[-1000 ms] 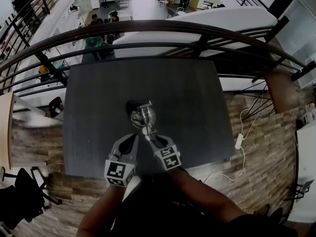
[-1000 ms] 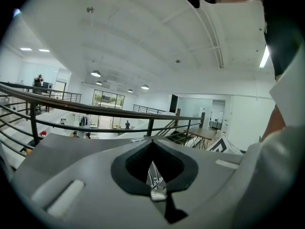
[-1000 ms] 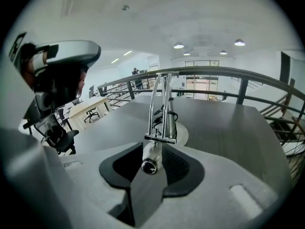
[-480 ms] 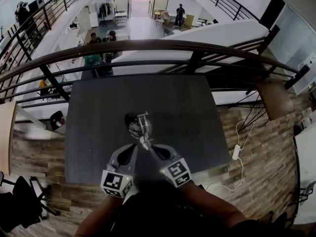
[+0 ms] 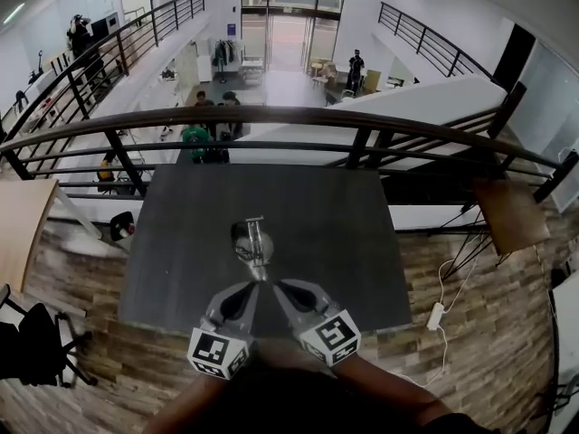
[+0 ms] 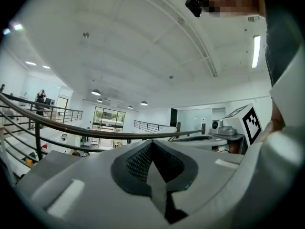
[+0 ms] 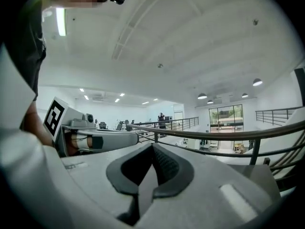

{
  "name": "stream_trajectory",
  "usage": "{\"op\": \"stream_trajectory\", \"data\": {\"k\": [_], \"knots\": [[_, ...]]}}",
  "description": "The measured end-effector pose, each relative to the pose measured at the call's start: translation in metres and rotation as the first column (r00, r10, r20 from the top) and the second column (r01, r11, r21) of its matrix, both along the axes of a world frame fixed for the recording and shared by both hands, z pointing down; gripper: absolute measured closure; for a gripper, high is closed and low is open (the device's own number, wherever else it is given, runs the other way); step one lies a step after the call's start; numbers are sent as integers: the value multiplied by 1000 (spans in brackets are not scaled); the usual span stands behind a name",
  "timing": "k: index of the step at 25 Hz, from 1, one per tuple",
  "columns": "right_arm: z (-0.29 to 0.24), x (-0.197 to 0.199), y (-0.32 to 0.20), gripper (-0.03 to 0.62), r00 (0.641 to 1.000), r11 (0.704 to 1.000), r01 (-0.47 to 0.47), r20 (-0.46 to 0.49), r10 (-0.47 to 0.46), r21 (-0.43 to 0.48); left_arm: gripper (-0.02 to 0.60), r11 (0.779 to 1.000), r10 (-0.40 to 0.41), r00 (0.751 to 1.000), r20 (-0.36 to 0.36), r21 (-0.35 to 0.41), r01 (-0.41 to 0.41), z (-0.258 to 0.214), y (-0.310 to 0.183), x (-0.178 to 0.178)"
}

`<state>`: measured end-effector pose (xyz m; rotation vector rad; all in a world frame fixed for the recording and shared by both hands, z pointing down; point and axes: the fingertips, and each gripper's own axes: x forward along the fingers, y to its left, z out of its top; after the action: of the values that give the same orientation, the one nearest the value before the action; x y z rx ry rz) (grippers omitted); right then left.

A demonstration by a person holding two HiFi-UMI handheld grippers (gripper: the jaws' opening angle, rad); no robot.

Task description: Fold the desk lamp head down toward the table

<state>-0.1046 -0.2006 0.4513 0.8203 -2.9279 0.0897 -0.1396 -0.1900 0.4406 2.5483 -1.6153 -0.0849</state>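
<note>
Both grippers sit at the bottom centre of the head view, just short of the desk lamp (image 5: 251,242), which stands near the middle of the dark table (image 5: 353,233). The left gripper (image 6: 151,157) has its 2 jaws pressed together with nothing between the pads. The right gripper (image 7: 151,162) is the same, closed on air. Each gripper view looks out level past the railing (image 7: 214,134) into the hall and shows no lamp, so neither tool is touching it.

From above, the lamp reads as a compact cluster: a round part with a short metal arm lying over it. That suggests the head is already folded low, though the steep view is too foreshortened to be sure.

My judgement is that the folding step is finished or nearly so, and this is the clearing-away stage. If the head is down, the next move calls only for keeping both tools away from the lamp. If not, 1 gripper must open and return to the head while the other steadies the base.
</note>
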Motion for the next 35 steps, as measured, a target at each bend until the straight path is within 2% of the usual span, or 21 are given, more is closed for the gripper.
{"op": "stream_trajectory", "data": {"k": [7,12,16,22,29,35], "knots": [[-7,76,65,591,997,998,67,34,-67,8,580,997,-75,997,-15,16,76,-4,70,79],[-9,110,101,591,995,995,93,37,-94,24,580,994,-108,994,-34,24,109,-17,106,116],[-11,120,119,591,994,994,105,33,-106,34,580,991,-128,991,-33,26,129,-25,127,126],[-8,127,142,591,992,993,118,48,-119,29,580,989,-147,989,-21,23,148,-12,153,137],[-16,124,147,591,989,992,127,79,-127,-4,580,986,-161,987,-23,46,162,-26,161,138],[-19,126,153,591,989,992,126,75,-126,3,580,985,-161,987,-21,53,161,-28,169,141]]}}
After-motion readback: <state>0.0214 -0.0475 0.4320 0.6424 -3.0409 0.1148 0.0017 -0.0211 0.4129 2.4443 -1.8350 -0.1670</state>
